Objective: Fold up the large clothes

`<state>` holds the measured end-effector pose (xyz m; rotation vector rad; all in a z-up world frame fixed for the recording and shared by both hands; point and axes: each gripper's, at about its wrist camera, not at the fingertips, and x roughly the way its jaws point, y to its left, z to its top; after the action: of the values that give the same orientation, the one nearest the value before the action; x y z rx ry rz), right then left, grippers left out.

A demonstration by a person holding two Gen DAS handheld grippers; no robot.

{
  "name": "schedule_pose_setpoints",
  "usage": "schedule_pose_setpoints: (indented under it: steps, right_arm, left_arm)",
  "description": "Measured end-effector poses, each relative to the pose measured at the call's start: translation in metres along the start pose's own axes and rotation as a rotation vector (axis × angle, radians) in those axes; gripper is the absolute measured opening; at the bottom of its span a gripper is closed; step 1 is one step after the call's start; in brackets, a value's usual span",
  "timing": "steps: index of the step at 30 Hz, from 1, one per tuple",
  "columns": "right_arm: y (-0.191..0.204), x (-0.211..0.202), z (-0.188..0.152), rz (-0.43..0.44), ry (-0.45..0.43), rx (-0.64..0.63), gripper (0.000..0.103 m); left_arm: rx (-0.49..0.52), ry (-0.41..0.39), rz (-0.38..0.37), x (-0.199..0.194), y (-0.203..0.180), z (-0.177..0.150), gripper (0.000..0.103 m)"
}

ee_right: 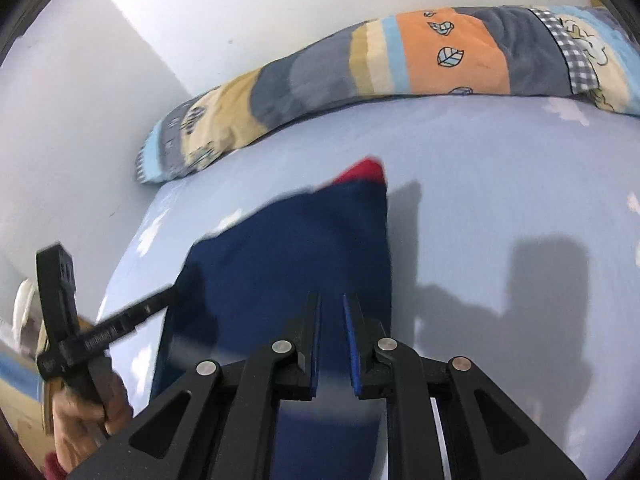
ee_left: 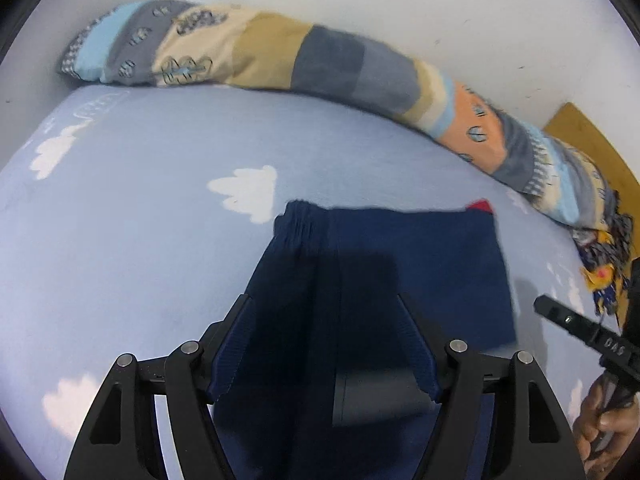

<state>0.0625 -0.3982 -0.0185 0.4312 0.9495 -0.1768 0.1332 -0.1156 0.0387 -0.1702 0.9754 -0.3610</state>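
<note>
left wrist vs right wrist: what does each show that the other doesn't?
Left wrist only: the navy garment's gathered, ribbed end toward the wall, a wooden board past the rolled blanket, and the left hand-held gripper with jaws wide open over the navy fabric.

Right wrist only: the right hand-held gripper with jaws nearly closed around a fold of the garment.

Both: the garment with a red patch at its far corner, the cloud-print sheet, the blanket, and the white wall.

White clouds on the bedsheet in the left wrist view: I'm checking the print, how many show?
About 6, some blurred: far left cloud, middle cloud, near-left cloud, faint top-left cloud, right-edge clouds and. The navy garment may hide more.
</note>
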Motion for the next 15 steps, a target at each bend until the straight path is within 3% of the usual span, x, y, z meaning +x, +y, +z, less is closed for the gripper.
schedule_pose_setpoints:
  steps: [2, 5, 8, 12, 15]
  right_arm:
    - [0.001, 0.022, 0.014, 0.008, 0.019, -0.004, 0.015]
    - [0.000, 0.059, 0.024, -0.041, 0.088, -0.042, 0.015]
    - [-0.011, 0.091, 0.021, -0.086, 0.190, -0.053, 0.011]
    - [-0.005, 0.071, 0.018, -0.075, 0.169, -0.058, 0.016]
    - [0.003, 0.033, 0.006, 0.010, 0.133, -0.055, 0.021]
  left_arm:
    - [-0.012, 0.033, 0.027, 0.031, 0.003, 0.013, 0.070]
    - [0.000, 0.078, 0.100, 0.067, 0.006, 0.023, 0.081]
    - [-0.063, 0.121, 0.063, 0.087, 0.023, 0.023, 0.090]
    - [-0.087, 0.100, 0.025, 0.094, 0.031, 0.020, 0.089]
    - [-0.074, 0.084, -0.005, 0.081, 0.027, 0.016, 0.081]
